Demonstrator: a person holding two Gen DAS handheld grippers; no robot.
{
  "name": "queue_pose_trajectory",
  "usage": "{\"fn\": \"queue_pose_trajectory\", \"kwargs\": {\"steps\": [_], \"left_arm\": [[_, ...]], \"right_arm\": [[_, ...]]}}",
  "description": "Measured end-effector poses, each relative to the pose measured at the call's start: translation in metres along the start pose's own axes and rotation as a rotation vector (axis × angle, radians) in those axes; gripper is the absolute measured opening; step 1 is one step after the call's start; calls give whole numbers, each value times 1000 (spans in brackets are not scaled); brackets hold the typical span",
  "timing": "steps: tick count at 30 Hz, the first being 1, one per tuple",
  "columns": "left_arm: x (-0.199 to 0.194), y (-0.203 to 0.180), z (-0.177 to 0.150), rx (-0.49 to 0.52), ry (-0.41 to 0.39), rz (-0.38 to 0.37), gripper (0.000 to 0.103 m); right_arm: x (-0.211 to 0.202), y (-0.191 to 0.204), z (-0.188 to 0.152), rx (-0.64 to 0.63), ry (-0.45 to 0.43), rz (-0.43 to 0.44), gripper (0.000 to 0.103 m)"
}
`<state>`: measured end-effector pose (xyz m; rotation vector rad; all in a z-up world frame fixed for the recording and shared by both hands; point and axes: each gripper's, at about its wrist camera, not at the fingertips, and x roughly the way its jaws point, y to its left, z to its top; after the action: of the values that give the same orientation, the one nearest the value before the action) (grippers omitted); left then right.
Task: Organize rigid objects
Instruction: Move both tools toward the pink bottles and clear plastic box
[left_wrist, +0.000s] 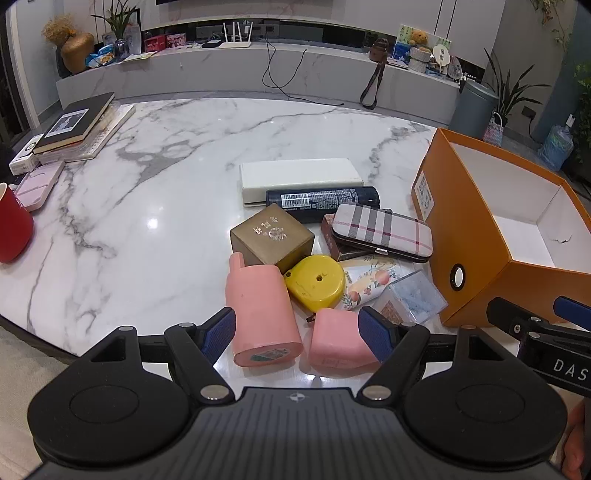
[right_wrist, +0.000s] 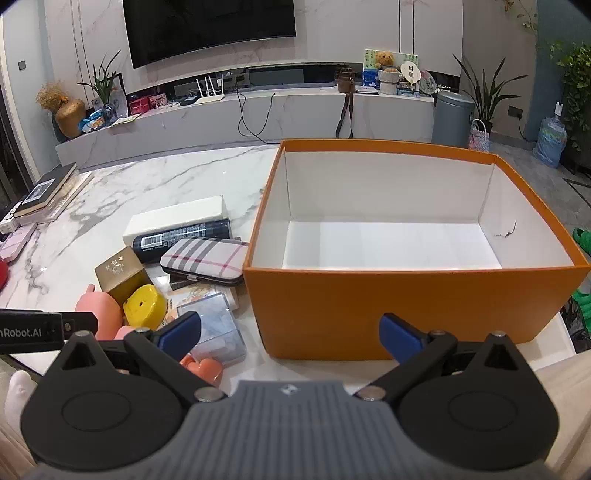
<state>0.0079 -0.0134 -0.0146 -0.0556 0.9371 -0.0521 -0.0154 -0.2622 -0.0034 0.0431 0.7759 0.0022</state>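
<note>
Glossy marble table (left_wrist: 147, 206), matt orange cardboard box (right_wrist: 406, 306), checked cloth case (left_wrist: 384, 230), shiny yellow plastic tape measure (left_wrist: 316, 282)

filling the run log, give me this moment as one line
left gripper: open, over pink items | right gripper: open, empty | orange box: empty | pile beside box

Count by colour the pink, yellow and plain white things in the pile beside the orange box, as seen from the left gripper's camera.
Pink: 2 (pink bottle shape, pink block)
Yellow: 1 (yellow tape measure)
Plain white: 1 (long white box)
Total: 4
</note>
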Motion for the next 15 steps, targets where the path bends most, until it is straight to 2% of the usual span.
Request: {"fn": "queue_pose_trajectory", "kwargs": {"steps": [15], "left_arm": [[5,-3,0,10,29,3,89]], "right_arm": [[5,2,1,-6,22,-5,101]]}}
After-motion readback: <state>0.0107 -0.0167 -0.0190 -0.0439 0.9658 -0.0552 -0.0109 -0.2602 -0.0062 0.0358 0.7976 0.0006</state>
